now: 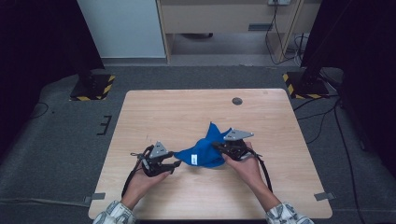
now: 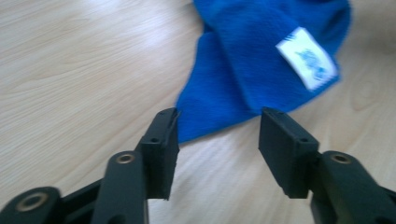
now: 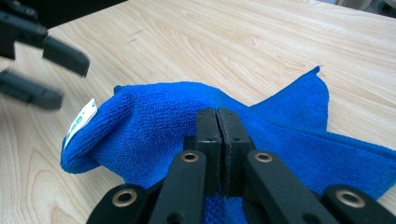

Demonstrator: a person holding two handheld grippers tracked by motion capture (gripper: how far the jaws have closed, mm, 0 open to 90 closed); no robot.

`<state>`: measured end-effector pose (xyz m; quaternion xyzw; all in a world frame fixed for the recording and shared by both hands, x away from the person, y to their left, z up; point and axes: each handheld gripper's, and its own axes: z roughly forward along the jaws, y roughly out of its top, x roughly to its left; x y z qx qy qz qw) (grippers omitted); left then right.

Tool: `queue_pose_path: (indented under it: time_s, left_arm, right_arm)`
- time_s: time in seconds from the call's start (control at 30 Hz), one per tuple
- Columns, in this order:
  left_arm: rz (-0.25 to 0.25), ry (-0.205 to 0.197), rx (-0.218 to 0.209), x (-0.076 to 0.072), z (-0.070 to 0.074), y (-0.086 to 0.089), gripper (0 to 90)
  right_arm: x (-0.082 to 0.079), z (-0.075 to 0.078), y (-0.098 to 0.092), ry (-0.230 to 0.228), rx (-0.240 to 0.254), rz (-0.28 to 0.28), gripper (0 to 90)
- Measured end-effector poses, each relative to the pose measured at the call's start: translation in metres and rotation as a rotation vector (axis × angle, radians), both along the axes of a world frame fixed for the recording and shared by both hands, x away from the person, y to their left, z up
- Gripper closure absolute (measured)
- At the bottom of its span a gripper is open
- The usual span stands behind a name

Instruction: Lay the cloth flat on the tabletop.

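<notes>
My right gripper [image 3: 218, 122] hides the fold of blue cloth [image 3: 154, 126] it pinches. My left gripper [image 3: 42, 70] is blurred there, and the label [image 2: 307, 57] print is unreadable.

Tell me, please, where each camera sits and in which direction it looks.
High view: above the person's side, looking forward and down on the table; forearms, hands, both claws.
Left gripper view: on the left claw, along open jaws to the blue cloth.
Right gripper view: on the right claw, shut on the cloth.
Shared: the cloth's white label.
</notes>
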<state>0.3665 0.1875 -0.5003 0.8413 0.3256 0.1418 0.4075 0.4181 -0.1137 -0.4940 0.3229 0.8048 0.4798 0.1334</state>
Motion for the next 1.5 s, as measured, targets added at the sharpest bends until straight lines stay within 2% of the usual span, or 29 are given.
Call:
queue_pose_path:
  time_s: [0.07, 0.13, 0.3, 0.4, 0.53, 0.6, 0.77, 0.83, 0.9, 1.0, 1.23, 1.27, 1.37, 1.43, 1.5]
  left_arm:
    - [-0.022, 0.007, 0.017, -0.001, -0.003, -0.007, 40.7]
    - [-0.031, 0.02, 0.014, -0.001, -0.005, -0.01, 37.2]
    - [-0.024, 0.047, 0.02, 0.004, -0.014, -0.019, 33.8]
    - [-0.023, 0.04, 0.042, 0.008, -0.017, -0.025, 34.5]
    - [-0.021, 0.02, 0.033, 0.01, -0.016, -0.03, 37.2]
    - [-0.021, -0.001, 0.037, 0.011, -0.015, -0.032, 42.3]
    - [-0.034, -0.07, 0.038, 0.01, -0.006, -0.033, 64.9]
    - [-0.046, -0.065, 0.022, 0.012, -0.004, -0.032, 76.0]
    - [-0.062, -0.058, 0.042, 0.013, -0.004, -0.032, 84.2]
    - [-0.047, -0.042, 0.05, 0.017, -0.003, -0.029, 87.8]
    - [0.045, -0.095, 0.009, 0.03, 0.009, -0.011, 88.4]
    - [0.047, -0.098, 0.012, 0.032, 0.009, -0.01, 88.4]
    - [0.048, -0.099, 0.033, 0.032, 0.008, -0.007, 88.3]
    - [0.056, -0.097, 0.04, 0.033, 0.007, -0.006, 88.3]
    - [0.066, -0.095, 0.039, 0.034, 0.006, -0.005, 88.3]
  right_arm:
    - [0.001, 0.001, 0.0, 0.0, 0.006, -0.002, 88.6]
    - [0.001, 0.003, -0.001, -0.001, 0.012, -0.003, 88.6]
    - [0.001, 0.002, 0.0, 0.001, 0.014, -0.006, 88.6]
    - [0.0, 0.003, 0.001, 0.0, 0.014, -0.002, 88.6]
    - [0.0, 0.004, 0.001, 0.0, 0.013, 0.0, 88.5]
    - [0.0, 0.004, 0.001, 0.0, 0.014, -0.001, 88.5]
    - [-0.001, 0.004, 0.002, 0.001, 0.003, 0.008, 88.5]
    - [-0.002, 0.003, 0.003, 0.003, 0.0, 0.013, 88.5]
    - [-0.003, 0.003, 0.004, 0.003, -0.006, 0.018, 88.4]
    - [-0.005, 0.003, 0.005, 0.011, -0.019, 0.026, 88.4]
    - [-0.011, -0.006, 0.01, 0.056, -0.066, 0.046, 87.6]
    - [-0.011, -0.007, 0.011, 0.062, -0.074, 0.055, 85.1]
    - [-0.01, -0.003, 0.011, 0.057, -0.061, 0.043, 63.2]
    - [-0.008, 0.006, 0.003, 0.042, -0.049, 0.017, 49.2]
    - [-0.005, 0.013, -0.007, 0.011, -0.043, -0.019, 40.6]
